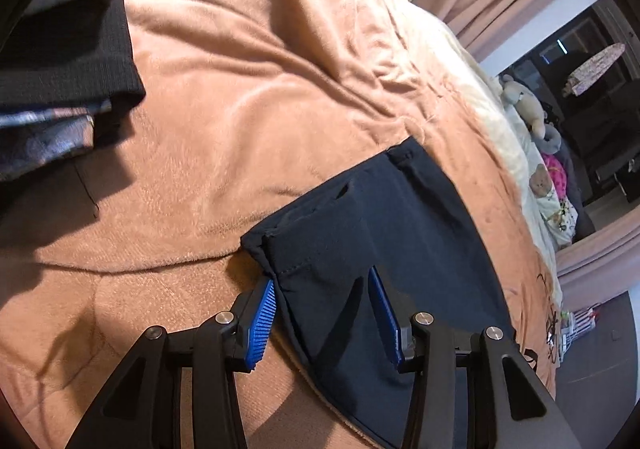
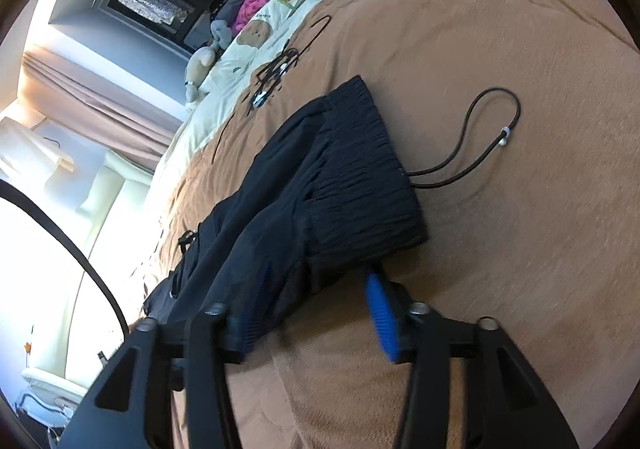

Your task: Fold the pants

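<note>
— What colour are the pants (image 2: 304, 209)?
— Dark navy, plain, on an orange-tan blanket (image 1: 248, 97).
— And the pads (image 1: 262, 323)?
— Bright blue, ribbed. There's also a black garment (image 1: 68, 49) over something floral-patterned (image 1: 44, 137)

Left tongs (image 1: 324, 315) apparently straddle dark pants (image 1: 372, 217) on blanket (image 1: 240, 89).
</note>
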`<state>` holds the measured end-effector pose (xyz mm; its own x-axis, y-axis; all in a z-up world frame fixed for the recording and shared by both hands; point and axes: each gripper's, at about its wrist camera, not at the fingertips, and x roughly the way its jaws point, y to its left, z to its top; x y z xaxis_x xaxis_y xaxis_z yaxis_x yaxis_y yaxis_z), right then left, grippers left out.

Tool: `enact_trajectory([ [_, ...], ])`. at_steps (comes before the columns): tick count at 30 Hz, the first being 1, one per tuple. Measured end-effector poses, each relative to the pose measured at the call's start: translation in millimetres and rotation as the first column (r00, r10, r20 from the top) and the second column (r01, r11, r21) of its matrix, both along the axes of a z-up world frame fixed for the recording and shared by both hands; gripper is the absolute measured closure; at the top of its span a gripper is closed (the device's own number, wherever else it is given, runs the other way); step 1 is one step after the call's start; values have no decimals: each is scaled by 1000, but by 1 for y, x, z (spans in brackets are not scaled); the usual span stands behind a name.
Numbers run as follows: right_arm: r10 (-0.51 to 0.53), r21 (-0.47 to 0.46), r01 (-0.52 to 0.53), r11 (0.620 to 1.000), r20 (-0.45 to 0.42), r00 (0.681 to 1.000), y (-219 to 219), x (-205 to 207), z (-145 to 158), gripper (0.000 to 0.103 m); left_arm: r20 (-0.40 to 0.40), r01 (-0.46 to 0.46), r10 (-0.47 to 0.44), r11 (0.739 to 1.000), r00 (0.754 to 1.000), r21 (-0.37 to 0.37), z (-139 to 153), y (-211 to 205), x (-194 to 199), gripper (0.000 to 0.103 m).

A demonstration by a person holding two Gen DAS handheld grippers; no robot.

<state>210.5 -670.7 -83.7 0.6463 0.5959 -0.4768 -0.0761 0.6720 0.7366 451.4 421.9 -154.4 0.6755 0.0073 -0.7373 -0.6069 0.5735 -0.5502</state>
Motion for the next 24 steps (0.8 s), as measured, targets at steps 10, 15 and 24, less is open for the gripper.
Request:
enact_trajectory([
  [10, -104, 169, 109, 980, -39, 994, -4, 10, -31, 40, -1, 2, -2, 1000, 1000, 0, -17, -7, 0, 88],
  [15, -142, 181, 146, 973, -36, 989, 1, 18, -32, 41, 14, -1, 0, 999, 1000, 52, -9, -9, 2, 101],
  [24, -122, 79, 120, 990, 29, 992, 13, 18, 6, 88, 53, -18, 13, 995, 999, 102, 37, -12, 2, 101],
])
